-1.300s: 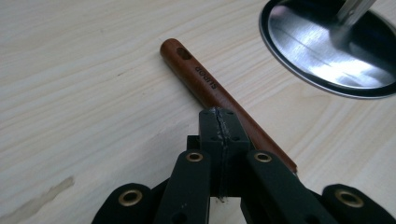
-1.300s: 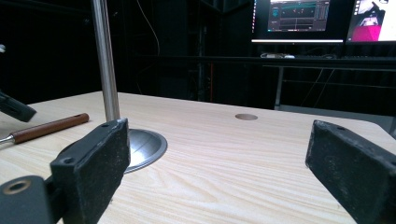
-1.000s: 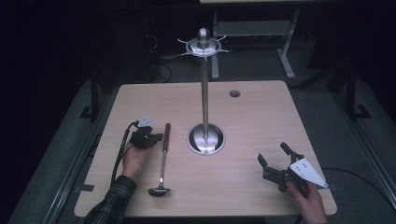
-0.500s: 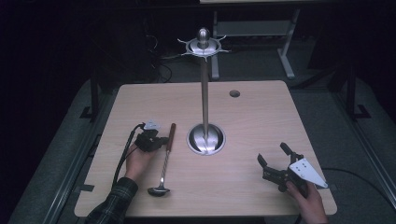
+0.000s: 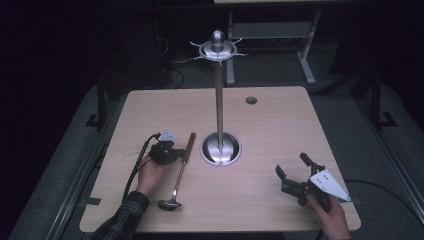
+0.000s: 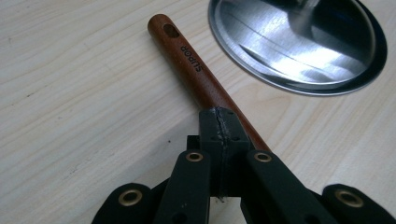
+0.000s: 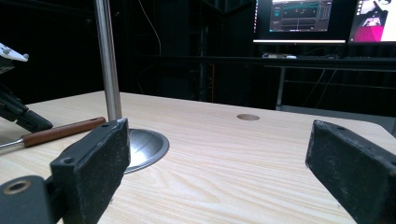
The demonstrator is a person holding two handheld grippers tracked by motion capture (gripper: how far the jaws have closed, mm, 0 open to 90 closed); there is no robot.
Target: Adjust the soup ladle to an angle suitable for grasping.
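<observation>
A ladle (image 5: 184,157) with a brown wooden handle (image 6: 196,70) and a metal bowl lies on the table, left of a tall metal utensil stand (image 5: 219,100). My left gripper (image 5: 175,153) is shut, its pads pressed together with nothing between them. Its tips (image 6: 219,116) sit against the handle's middle. My right gripper (image 5: 291,165) stands open and empty near the front right corner, pointed at the stand's pole (image 7: 107,60). The ladle handle (image 7: 60,131) and the left gripper (image 7: 18,116) show at the left of the right gripper view.
The stand's round base (image 5: 221,149) sits mid-table, and a ring of hooks (image 5: 218,49) tops the pole. A cable hole (image 5: 251,100) lies at the back right of the wooden table (image 5: 280,125). Monitors (image 7: 299,18) glow beyond the table.
My left gripper has edged slightly right against the ladle handle. The handle's far end has swung right toward the stand's base while the bowl stayed put. The right gripper has not moved.
</observation>
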